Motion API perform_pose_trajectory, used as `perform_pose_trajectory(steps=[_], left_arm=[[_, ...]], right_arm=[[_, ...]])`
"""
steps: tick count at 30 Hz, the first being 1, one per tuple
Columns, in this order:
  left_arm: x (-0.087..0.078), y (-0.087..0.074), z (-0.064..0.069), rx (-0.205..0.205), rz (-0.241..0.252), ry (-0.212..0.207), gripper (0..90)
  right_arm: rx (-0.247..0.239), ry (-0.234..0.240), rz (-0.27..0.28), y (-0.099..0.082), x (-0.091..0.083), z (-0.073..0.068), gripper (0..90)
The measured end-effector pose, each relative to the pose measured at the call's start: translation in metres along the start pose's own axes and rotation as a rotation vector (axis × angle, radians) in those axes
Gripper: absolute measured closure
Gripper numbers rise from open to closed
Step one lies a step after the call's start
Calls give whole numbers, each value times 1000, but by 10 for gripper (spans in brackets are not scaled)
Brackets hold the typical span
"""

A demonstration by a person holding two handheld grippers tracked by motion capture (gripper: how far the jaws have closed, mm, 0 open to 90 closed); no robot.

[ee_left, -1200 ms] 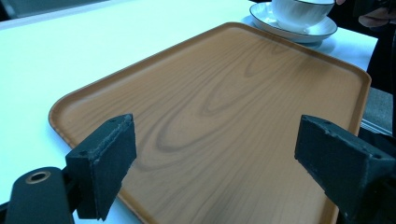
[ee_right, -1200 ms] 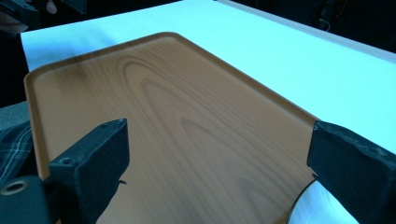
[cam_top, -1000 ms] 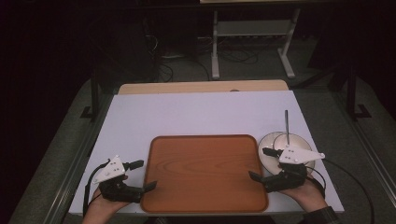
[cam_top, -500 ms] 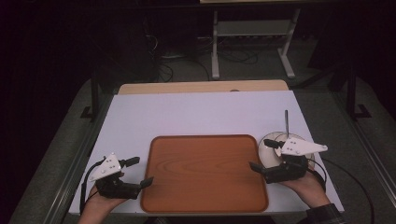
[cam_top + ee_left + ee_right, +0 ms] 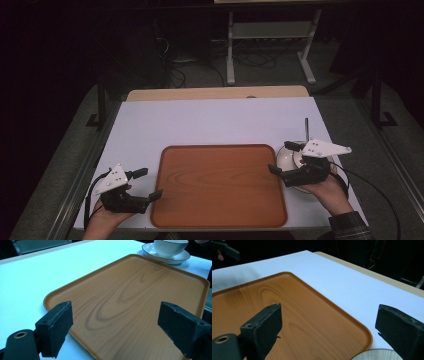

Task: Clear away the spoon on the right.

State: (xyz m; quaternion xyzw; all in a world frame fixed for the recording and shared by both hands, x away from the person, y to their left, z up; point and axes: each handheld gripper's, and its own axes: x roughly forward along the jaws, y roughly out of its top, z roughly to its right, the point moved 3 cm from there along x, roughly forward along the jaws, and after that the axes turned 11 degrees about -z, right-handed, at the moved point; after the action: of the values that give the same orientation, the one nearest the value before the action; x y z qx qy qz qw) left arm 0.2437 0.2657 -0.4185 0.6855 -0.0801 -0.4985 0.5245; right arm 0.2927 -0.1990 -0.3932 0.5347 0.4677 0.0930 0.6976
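Observation:
An empty wood-grain brown tray [image 5: 220, 187] lies on the white table. My left gripper [image 5: 149, 183] is open at the tray's left edge, its jaws wide apart over the tray's near corner [image 5: 75, 305]. My right gripper [image 5: 281, 157] is open at the tray's right edge, above a white cup on a saucer [image 5: 286, 159]. The left gripper view shows that cup [image 5: 170, 247] and saucer [image 5: 163, 259] beyond the tray's far side. The right gripper view looks across the tray [image 5: 274, 312], with the saucer rim [image 5: 374, 355] at the bottom.
A thin grey utensil [image 5: 306, 127] lies on the table behind the saucer. The table's wooden strip [image 5: 215, 93] runs along the far edge. A metal stand [image 5: 270, 35] and cables are on the dark floor beyond.
My right gripper has drifted slightly away from the person, over the cup and saucer. The left gripper has shifted a little to the left. Both stay open.

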Motion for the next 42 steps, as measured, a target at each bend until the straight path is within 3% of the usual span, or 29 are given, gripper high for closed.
perform_pose_trajectory(steps=[19, 28, 38, 42], left_arm=[[0, 0, 0, -4, 2, -7, 125], [-1, 0, 0, 2, 3, -5, 126], [-1, 0, 0, 5, 1, -6, 126], [-1, 0, 1, 11, 0, -3, 126]], right_arm=[[23, -40, 2, 15, 2, 30, 69], [38, -47, -17, 21, 4, 42, 141], [73, -64, -82, 25, 8, 60, 317], [71, -86, -97, 26, 9, 65, 444]])
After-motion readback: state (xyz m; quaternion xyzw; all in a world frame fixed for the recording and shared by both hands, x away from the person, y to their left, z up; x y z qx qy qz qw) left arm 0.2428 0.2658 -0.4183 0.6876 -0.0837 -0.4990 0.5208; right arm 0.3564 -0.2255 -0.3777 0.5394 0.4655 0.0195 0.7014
